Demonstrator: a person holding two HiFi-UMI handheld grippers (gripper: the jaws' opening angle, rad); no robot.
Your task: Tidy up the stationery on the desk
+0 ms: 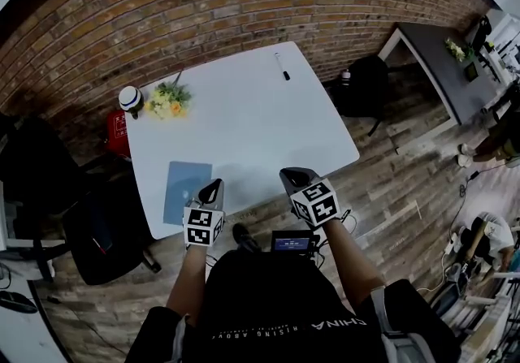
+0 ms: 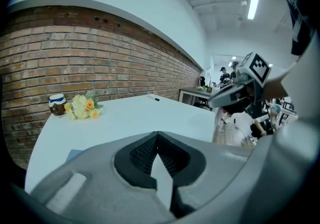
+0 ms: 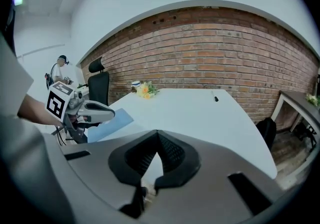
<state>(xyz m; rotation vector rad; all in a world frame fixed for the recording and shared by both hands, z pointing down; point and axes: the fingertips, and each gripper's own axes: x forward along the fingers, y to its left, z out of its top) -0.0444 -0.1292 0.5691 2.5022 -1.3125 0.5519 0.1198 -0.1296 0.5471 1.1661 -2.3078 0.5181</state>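
Desk: a white desk (image 1: 244, 130) against a brick wall, mostly bare
Pen: a dark pen (image 1: 281, 66) lies alone near the far edge, well apart from both grippers
Blue pad: a flat blue pad (image 1: 183, 179) sits at the near left corner, just beside the left gripper
Far corner: a bunch of yellow flowers (image 1: 169, 100) and a small cup (image 1: 130, 99) stand side by side by the wall
Left gripper: the left gripper (image 1: 213, 185) hangs over the near edge of the desk, jaws closed together with nothing between them
Right gripper: the right gripper (image 1: 296, 175) is level with it, just off the near edge, jaws also together and empty
Step in hand: to my eye the tidying has not begun; nothing is held and both hands are poised at the start
Next move: probably a long reach across for the pen, opening the jaws first and coming down across its thin barrel
Watch for: a slim pen lying flat on a smooth top could roll or skid away if the jaws close off-centre
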